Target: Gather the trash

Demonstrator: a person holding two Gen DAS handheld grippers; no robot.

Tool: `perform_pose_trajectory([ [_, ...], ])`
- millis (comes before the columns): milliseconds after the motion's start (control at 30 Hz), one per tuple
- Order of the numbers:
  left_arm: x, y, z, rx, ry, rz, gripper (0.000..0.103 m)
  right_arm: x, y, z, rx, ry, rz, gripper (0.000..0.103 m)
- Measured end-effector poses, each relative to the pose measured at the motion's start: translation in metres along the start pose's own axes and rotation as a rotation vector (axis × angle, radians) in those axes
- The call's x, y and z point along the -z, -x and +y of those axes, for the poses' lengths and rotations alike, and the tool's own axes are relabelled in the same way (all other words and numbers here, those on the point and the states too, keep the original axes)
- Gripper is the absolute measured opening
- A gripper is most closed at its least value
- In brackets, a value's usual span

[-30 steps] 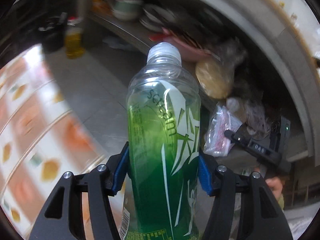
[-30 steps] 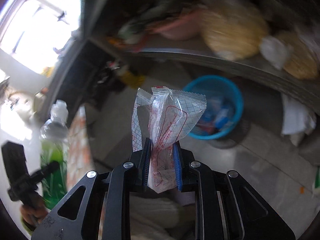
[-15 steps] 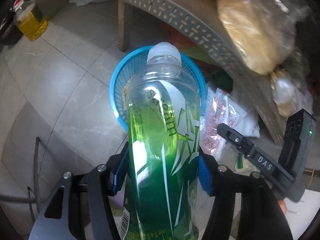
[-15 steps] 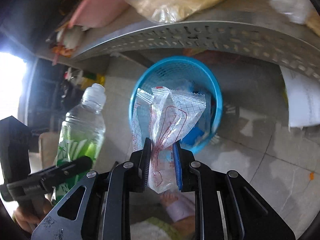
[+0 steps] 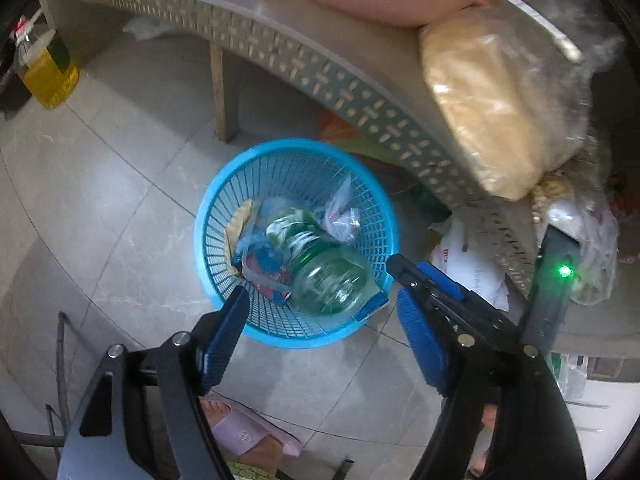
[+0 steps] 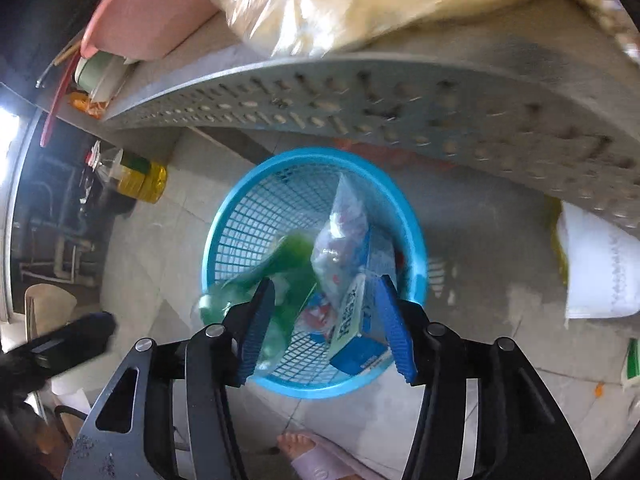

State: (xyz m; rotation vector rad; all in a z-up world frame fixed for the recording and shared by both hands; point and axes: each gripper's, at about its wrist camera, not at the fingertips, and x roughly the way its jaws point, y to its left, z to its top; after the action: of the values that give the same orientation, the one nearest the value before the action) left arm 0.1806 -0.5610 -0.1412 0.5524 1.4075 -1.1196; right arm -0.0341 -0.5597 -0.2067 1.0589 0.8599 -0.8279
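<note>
A blue mesh waste basket [image 5: 224, 216] stands on the tiled floor under a metal shelf; it also shows in the right wrist view [image 6: 256, 208]. The green plastic bottle [image 5: 328, 276] lies inside it, base up, blurred in the right wrist view [image 6: 280, 268]. The clear plastic wrapper [image 6: 344, 232] sits in the basket against its far wall, also in the left wrist view [image 5: 340, 216]. My left gripper [image 5: 320, 336] is open and empty above the basket's near rim. My right gripper [image 6: 324, 324] is open and empty just over the basket, and shows in the left wrist view [image 5: 412, 276].
A perforated metal shelf [image 5: 320, 76] overhangs the basket, carrying a bag of beige stuff [image 5: 480, 112] and a pink basin [image 6: 148, 12]. A yellow oil jug [image 5: 48, 72] stands on the floor at left. White bags [image 6: 596, 264] lie right of the basket. A foot in a pink slipper [image 6: 316, 456] is near.
Both grippers have opened. The bottle dropped from my left gripper into the basket and the wrapper dropped from my right gripper into it. Both grippers moved closer over the basket.
</note>
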Motion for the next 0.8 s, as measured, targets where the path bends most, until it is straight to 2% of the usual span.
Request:
perform_pose_trajectory([
  [233, 0.035, 0.078, -0.018, -0.001, -0.06, -0.108, 0.076, 0.036, 0.054, -0.002, -0.007, 0.1, -0.067, 0.051],
  [367, 0.079, 0.139, -0.023, -0.012, -0.082, -0.212, 0.08, 0.064, 0.097, 0.008, -0.051, 0.191, -0.104, 0.054],
  [433, 0.11, 0.172, -0.021, 0.003, -0.07, -0.276, 0.083, 0.082, 0.127, 0.018, -0.078, 0.269, -0.126, 0.055],
  [567, 0.172, 0.223, -0.008, -0.004, -0.003, -0.393, 0.088, 0.107, 0.172, 0.048, -0.129, 0.429, -0.194, 0.068],
  [667, 0.229, 0.258, 0.005, -0.07, 0.082, -0.521, 0.097, 0.133, 0.209, 0.076, -0.174, 0.553, -0.259, 0.081],
  [700, 0.256, 0.271, 0.01, -0.119, 0.129, -0.584, 0.097, 0.143, 0.221, 0.087, -0.197, 0.598, -0.281, 0.084],
  [800, 0.31, 0.285, 0.016, -0.283, 0.265, -0.67, 0.097, 0.172, 0.245, 0.118, -0.222, 0.71, -0.332, 0.094],
])
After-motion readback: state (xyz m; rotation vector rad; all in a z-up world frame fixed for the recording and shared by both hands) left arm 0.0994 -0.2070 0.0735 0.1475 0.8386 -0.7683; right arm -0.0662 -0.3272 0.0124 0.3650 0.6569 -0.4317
